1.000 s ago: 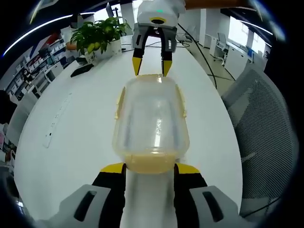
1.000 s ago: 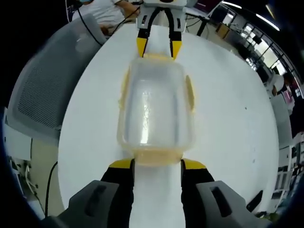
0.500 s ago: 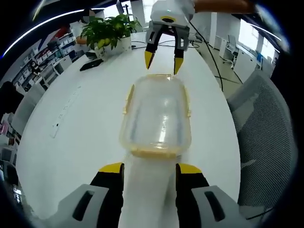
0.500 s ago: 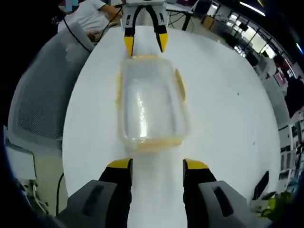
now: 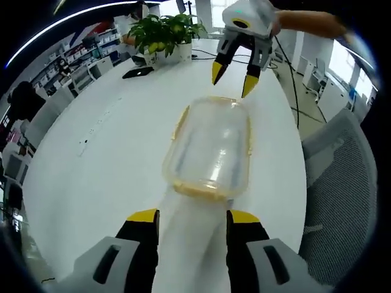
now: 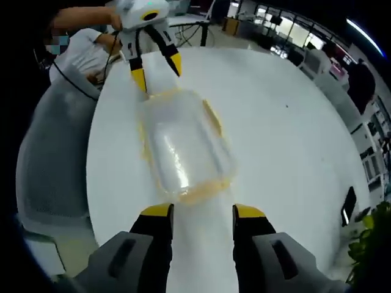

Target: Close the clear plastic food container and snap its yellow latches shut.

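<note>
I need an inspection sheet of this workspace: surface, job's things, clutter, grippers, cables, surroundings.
Surface: white table, bare around the job.
Job's things: clear container lid on; yellow latches along its rim, whether snapped cannot be told.
Clutter: potted plant and dark flat object at the far end.
Grippers: left gripper and right gripper open, apart from the container.
Cables: one cable off the table edge.
Surroundings: mesh chair, shelves, a seated person.

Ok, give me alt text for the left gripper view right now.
A clear plastic food container with yellow latches lies on a white table, just beyond the left gripper, whose jaws are open. The right gripper hovers open past its far end.
</note>
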Tool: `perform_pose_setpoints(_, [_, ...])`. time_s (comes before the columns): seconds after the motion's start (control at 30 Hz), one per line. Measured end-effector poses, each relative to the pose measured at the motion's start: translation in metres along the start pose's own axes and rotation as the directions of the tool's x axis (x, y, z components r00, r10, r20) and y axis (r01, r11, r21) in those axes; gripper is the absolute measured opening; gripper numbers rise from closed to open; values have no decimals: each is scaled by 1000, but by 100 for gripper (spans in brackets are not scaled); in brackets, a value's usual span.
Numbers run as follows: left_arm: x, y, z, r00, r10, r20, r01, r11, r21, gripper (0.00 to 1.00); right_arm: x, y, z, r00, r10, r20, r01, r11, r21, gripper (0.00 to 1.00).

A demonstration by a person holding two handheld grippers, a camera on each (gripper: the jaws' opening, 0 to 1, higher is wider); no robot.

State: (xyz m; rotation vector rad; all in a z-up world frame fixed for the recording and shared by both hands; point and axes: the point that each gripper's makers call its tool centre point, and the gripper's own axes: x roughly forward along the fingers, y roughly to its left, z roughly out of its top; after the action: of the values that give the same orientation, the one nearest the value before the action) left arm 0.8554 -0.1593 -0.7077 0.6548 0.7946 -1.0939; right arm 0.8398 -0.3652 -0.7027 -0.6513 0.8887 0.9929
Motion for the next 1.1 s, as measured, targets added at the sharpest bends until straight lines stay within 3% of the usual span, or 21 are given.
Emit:
perform_pose_setpoints(0.43, [-1, -4, 9, 997, 55, 52, -43, 976, -214, 37, 0, 5, 9, 997, -49, 62, 35, 978, 208, 32])
perform_pose_setpoints(0.53, [0, -5, 9, 996, 66, 61, -48, 964, -260, 37, 2, 7, 11, 996, -59, 62, 44, 974, 224, 32])
perform_pose_setpoints(0.63, [2, -4, 11, 992, 86, 87, -51, 936, -347, 37, 5, 8, 13, 995, -70, 68, 51, 967, 251, 32])
perform_pose_setpoints(0.77, [6, -7, 13, 991, 86, 103, -38, 917, -398, 36, 8, 7, 13, 993, -101, 67, 77, 951, 301, 32])
perform_pose_setpoints(0.93, [10, -8, 14, 990, 99, 103, -46, 903, -428, 36, 11, 1, 10, 988, -141, 57, 108, 914, 392, 32])
perform_pose_setpoints(1.1, [15, -9, 14, 990, 101, 95, -46, 885, -463, 35, 14, 3, 13, 987, -137, 83, 85, 885, 458, 31])
